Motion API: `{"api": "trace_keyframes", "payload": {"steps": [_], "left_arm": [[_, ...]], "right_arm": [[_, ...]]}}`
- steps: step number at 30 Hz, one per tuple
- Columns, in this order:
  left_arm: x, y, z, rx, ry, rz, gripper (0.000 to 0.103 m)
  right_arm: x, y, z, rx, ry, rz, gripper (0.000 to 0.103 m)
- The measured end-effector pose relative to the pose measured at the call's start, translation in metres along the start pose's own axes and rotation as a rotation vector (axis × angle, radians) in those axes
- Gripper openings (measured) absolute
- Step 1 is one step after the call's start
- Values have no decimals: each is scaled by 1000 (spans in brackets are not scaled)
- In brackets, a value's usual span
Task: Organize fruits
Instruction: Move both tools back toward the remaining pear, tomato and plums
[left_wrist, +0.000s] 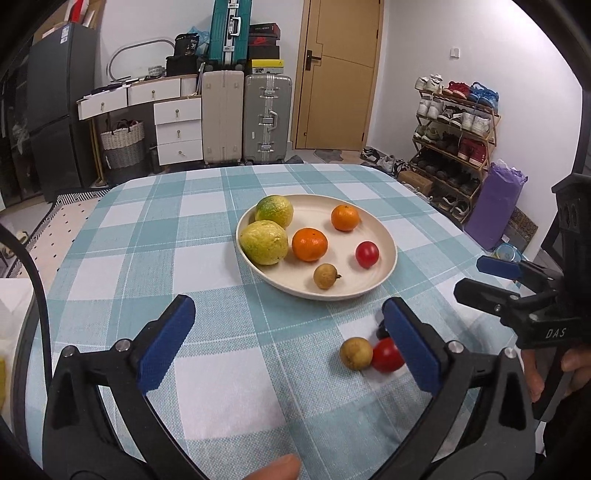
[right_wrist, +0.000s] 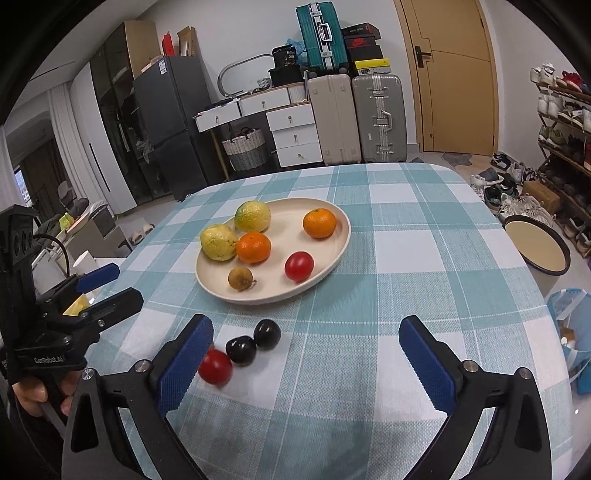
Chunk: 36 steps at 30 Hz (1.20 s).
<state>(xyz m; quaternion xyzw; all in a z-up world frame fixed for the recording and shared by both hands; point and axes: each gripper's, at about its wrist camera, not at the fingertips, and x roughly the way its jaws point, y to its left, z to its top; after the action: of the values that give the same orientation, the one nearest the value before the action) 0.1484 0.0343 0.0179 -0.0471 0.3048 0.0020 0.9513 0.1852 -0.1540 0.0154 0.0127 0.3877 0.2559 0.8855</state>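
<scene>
A cream plate (left_wrist: 384, 236) (right_wrist: 332, 258) on the checked tablecloth holds two yellow-green citrus fruits (left_wrist: 264, 242), two oranges (left_wrist: 309, 244), a red tomato (left_wrist: 367, 254) and a small brown fruit (left_wrist: 325, 276). In front of the plate a loose brown fruit (left_wrist: 355, 353) touches a red tomato (left_wrist: 386, 355) (right_wrist: 215, 366). Two dark plums (right_wrist: 241, 350) (right_wrist: 267, 334) lie beside that tomato. My left gripper (left_wrist: 291, 339) is open and empty, its right finger next to the tomato. My right gripper (right_wrist: 306, 354) is open and empty above the cloth, the loose fruits by its left finger.
The table's far edge faces suitcases (left_wrist: 267, 118), white drawers (left_wrist: 177, 129) and a door (left_wrist: 340, 74). A shoe rack (left_wrist: 454, 136) stands at the right. A round stool (right_wrist: 535, 245) sits beside the table's right edge.
</scene>
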Motion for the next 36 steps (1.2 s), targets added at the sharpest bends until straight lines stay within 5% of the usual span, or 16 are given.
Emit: {"api": "trace_keyframes", "payload": {"steps": [36], "left_arm": [[29,-31,-28,85,134,-40,102]], "right_arm": [[8,-19,-15,43,82,-48,103]]}}
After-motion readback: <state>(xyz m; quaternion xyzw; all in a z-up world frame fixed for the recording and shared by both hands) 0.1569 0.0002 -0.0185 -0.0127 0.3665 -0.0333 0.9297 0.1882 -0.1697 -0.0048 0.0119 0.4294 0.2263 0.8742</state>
